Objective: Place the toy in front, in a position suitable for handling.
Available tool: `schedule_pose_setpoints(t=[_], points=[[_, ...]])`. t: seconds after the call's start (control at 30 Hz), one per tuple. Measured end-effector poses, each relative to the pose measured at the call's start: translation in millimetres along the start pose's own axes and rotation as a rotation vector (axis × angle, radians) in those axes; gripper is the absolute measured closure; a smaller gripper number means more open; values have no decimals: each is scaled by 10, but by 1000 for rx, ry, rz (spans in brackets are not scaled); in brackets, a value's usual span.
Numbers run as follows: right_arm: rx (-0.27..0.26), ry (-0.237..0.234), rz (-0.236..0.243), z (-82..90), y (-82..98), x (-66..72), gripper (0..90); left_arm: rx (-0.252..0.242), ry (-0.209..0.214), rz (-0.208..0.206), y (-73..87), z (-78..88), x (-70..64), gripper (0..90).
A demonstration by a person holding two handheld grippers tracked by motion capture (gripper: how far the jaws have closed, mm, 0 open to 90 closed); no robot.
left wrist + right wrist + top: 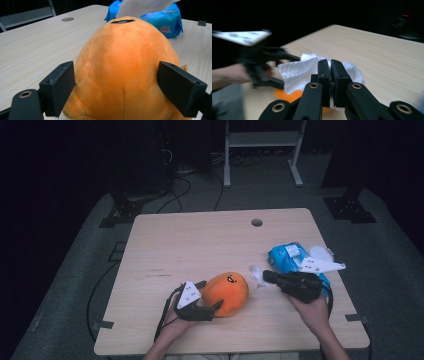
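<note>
Nearest the person, the left hand-held gripper [212, 309] clasps the round orange plush toy with a small black face [226, 293] wide across its lower body, steadying it near the front edge of the pale wooden table [200, 240]. Just beyond, the right hand-held gripper [330, 67] is closed tight on a white textured tissue [297, 71], carried in the air close to the toy's top, with the blue plastic tissue pack [287, 256] behind. The wiping step seems in hand; next the tissue must be brought down onto the plush surface while the left grip holds firm.

Far half of the table [200, 235] lies open — the blue tissue pack [286, 256] and orange plush [227, 293] crowd the near side.
</note>
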State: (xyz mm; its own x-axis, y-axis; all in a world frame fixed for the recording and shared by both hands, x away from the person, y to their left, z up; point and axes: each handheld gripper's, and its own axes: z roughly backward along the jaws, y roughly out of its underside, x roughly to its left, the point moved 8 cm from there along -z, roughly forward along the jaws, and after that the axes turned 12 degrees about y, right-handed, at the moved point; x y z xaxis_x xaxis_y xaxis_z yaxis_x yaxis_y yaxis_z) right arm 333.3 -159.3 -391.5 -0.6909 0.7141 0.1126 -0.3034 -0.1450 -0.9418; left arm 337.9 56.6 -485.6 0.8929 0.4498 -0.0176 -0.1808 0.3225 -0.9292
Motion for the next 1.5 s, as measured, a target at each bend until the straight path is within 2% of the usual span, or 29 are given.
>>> schedule_pose_setpoints(t=[0.1, 0.13, 0.17, 0.23, 0.3, 0.37, 0.5, 0.53, 0.57, 0.6, 0.63, 0.7, 0.87, 1.0, 1.07, 1.2, 1.33, 1.37, 1.43, 1.5], points=[[-10, -103, 36, -44, -111, 373, 860, 4, 3, -4, 5, 3, -4, 156], [-10, -103, 36, -44, -111, 373, 860, 4, 3, -4, 5, 3, -4, 157], [-19, -156, 57, -55, -160, 574, 859, 3, 6, 3, 10, 4, -5, 156], [-13, -184, 83, -68, -175, 718, 859, 3, 8, 4, 10, 2, -5, 157], [10, -184, 105, -113, -140, 780, 859, 1, 14, 2, 5, -2, -13, 159], [49, -157, 106, -200, -50, 740, 859, 1, 20, -9, 3, -1, -29, 189], [142, -82, 96, -405, 199, 561, 859, -1, 41, -40, -8, -14, -69, 223], [142, -82, 96, -405, 199, 561, 859, -1, 41, -40, -8, -14, -69, 232], [173, -52, 112, -490, 280, 512, 858, 0, 44, -59, -17, -11, -77, 242], [185, -38, 126, -524, 307, 499, 856, -7, 48, -62, -23, -9, -85, 258], [190, -19, 138, -554, 323, 489, 853, -8, 57, -69, -26, -5, -93, 289], [189, -14, 144, -590, 330, 495, 843, -6, 62, -83, -30, 1, -100, 335], [163, 19, 261, -658, 296, 607, 790, -1, 56, -107, -43, -3, -125, 398], [157, 40, 313, -741, 281, 676, 695, 17, 60, -149, -48, -22, -178, 403], [152, 44, 321, -814, 276, 675, 648, 24, 61, -162, -43, -26, -191, 408], [157, 33, 325, -932, 337, 678, 630, 36, 66, -159, -18, -24, -176, 410], [156, 44, 339, -947, 419, 658, 650, 41, 69, -150, -13, -38, -180, 369], [161, 52, 350, -948, 449, 663, 668, 41, 69, -150, -13, -38, -180, 311], [160, 77, 387, -955, 515, 674, 726, 36, 22, -109, -22, -49, -144, 185], [162, 80, 372, -945, 554, 682, 767, 34, 12, -80, -19, -49, -134, 104]])
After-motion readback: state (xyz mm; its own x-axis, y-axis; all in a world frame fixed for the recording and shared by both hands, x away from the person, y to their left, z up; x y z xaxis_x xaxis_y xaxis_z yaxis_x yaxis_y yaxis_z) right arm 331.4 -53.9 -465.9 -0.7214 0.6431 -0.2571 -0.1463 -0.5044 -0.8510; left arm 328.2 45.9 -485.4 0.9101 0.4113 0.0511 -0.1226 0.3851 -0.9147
